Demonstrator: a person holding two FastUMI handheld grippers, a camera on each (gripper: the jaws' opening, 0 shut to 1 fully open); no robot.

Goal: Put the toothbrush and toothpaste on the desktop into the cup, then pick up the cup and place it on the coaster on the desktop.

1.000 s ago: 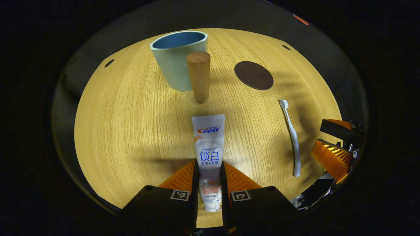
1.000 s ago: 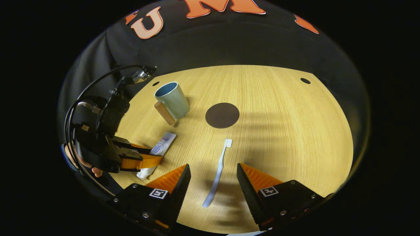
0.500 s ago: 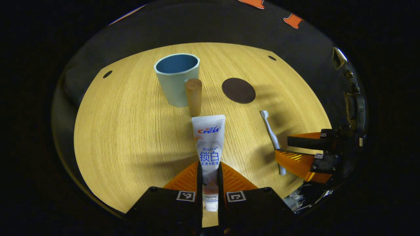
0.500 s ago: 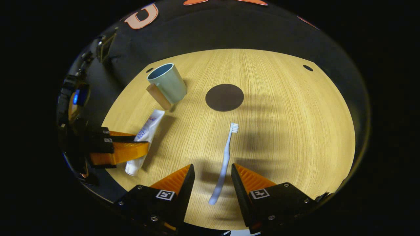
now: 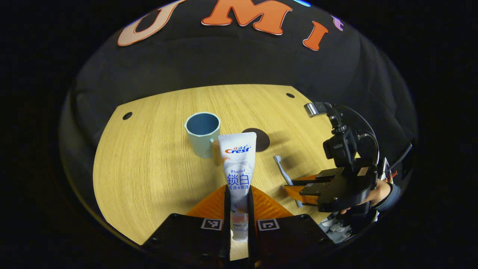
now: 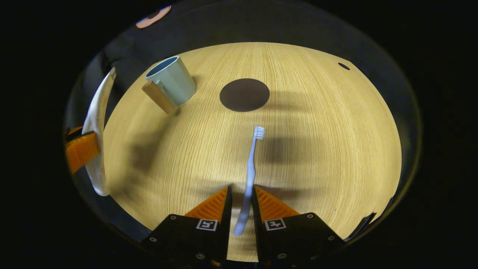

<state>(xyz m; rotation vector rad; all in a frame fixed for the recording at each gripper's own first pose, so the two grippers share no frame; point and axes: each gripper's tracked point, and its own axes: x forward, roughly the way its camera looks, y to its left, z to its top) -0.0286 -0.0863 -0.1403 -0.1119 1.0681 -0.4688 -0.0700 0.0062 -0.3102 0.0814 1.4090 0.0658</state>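
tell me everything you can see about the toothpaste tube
The toothpaste tube is white, soft-looking plastic with printed lettering, a flat crimped end pointing forward and a cap end at the back. The left gripper has its jaws shut on its lower half, holding it lifted off the table, crimp toward the cup.

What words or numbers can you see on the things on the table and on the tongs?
Toothpaste tube: a printed label with a logo and writing; labels are not read out here.
Left tongs: two square code patches, no words.
Right tongs: two square code patches, no words.
Cup, toothbrush, coaster: no writing.
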